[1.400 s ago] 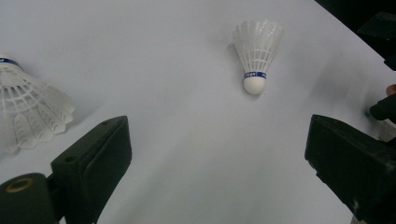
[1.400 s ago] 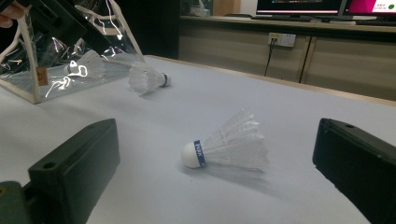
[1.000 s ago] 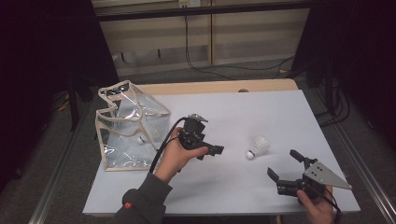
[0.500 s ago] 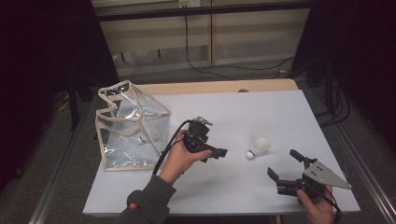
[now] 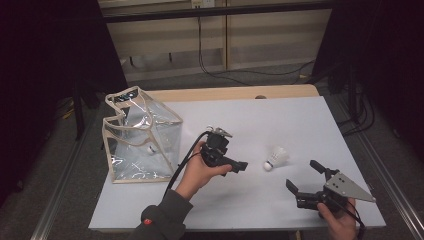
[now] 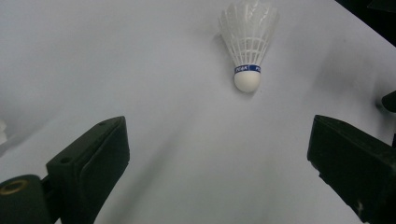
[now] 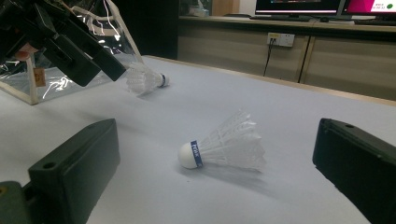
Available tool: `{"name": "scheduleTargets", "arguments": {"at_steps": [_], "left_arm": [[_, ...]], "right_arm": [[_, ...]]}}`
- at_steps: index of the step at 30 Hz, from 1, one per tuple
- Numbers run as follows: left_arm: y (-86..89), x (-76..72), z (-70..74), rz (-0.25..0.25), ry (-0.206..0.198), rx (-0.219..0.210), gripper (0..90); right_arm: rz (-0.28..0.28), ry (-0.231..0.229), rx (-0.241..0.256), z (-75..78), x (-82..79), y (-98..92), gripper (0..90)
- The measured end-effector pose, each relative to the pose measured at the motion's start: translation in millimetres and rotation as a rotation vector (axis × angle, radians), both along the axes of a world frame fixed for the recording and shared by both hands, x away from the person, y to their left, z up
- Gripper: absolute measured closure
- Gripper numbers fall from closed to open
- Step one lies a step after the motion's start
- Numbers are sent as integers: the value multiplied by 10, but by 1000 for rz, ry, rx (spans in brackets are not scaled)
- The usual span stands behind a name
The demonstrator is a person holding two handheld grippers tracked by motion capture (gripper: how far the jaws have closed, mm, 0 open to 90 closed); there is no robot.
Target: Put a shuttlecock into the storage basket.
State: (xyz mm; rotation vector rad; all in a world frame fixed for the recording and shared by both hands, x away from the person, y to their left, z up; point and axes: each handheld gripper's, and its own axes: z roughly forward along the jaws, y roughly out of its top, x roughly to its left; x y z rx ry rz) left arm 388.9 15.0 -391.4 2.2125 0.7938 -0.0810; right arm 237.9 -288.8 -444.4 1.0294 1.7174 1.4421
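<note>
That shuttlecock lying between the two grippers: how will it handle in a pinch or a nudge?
The shuttlecock lies on its side on the table, so a nudge would probably swing it around its round cork. The thin white feather skirt looks light and crushable; pinching the cork seems safer. Both grippers' jaws are open wide enough.

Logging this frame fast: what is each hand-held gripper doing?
Left hand-held gripper: open, holding nothing.
Right hand-held gripper: open, holding nothing.
</note>
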Motion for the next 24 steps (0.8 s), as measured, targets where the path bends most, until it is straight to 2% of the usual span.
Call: {"name": "scheduleTargets", "arguments": {"at_steps": [13,18,24], "left_arm": [[-120,-25,-113,-14,-2,-5,38],[-150,-17,-157,-10,12,-12,38],[-170,2,-200,-9,-8,-7,39]], "right_arm": [[-5,-2,3,6,-5,-6,7],[-6,-1,3,5,-4,-11,7],[-5,-2,3,5,-4,-8,7]]}}
